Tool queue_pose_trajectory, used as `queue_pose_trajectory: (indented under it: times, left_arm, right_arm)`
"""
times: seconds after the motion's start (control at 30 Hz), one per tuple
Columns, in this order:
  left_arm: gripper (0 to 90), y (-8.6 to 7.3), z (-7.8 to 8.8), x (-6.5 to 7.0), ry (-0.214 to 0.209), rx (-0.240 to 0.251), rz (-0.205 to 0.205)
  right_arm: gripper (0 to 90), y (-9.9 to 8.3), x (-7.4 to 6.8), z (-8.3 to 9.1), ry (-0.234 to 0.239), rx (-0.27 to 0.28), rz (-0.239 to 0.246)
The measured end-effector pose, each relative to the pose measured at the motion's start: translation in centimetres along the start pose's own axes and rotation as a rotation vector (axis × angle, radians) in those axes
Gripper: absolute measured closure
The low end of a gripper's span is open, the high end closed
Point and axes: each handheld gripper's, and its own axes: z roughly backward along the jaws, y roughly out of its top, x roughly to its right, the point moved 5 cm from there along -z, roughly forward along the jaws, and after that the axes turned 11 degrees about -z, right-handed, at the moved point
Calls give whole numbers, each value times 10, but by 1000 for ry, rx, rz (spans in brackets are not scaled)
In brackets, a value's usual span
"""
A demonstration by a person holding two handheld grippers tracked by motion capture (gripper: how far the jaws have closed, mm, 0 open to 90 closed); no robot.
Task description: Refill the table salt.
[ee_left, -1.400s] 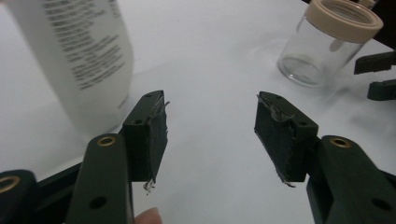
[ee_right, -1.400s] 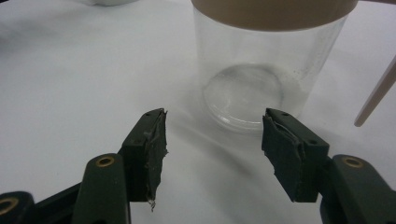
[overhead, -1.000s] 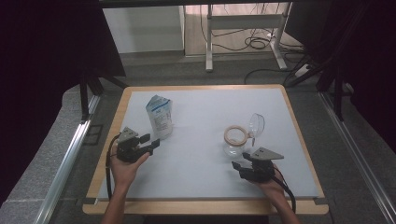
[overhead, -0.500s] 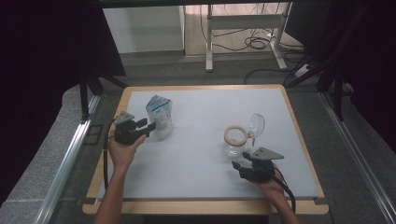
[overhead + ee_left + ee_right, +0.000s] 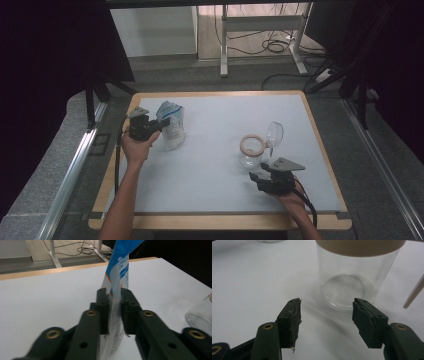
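While the left gripper [image 5: 156, 126] was closing its jaws, the blue-and-white pouch [image 5: 171, 126] stood between them near the table's far left corner, and in the left gripper view the pads [image 5: 103, 312] were pressed against the pouch's thin side seam [image 5: 115, 307]. That looked like the pick-up step: a grip just taken, the pouch upright on the white surface [image 5: 215, 130] and not yet lifted.

Next, I'd say, it called for a steady lift without crumpling the soft film, then a carry rightward toward the glass jar [image 5: 250, 152].

Left of the pouch there was little room; the wooden edge [image 5: 131, 107] ran close beside the hand. Across the middle the surface lay bare, wide open for travel.

Over at the right, the jar stood open-mouthed toward the near right part of the table, its tan rim [image 5: 251, 144] up and its clear lid [image 5: 274, 134] leaning just beside it. The right gripper [image 5: 264, 181] waited near the front edge, jaws spread apart and holding nothing, the jar's base [image 5: 343, 291] squarely ahead of them. It had space to close in and steady the jar, though the lid and the right edge hemmed that side.
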Motion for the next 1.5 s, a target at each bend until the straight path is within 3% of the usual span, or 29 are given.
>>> queue_pose_trajectory:
  times: [0.13,0.5,0.67,0.9,1.23,1.5]
  left_arm:
    - [900,0,-1,1,0,-1,-5]
    - [900,7,-5,14,-26,30,-20]
    - [900,15,1,22,-68,66,-9]
    - [900,23,10,46,-134,72,-29]
    - [900,18,8,81,-219,68,-40]
    - [900,20,8,96,-249,74,-55]
  right_arm:
    - [403,0,-1,-1,5,-1,0]
    - [403,2,-8,0,5,22,23]
    - [403,2,-12,0,12,26,38]
    - [403,3,-21,-2,25,37,66]
    - [403,2,-38,-8,61,47,82]
    - [399,1,-45,-12,69,43,92]
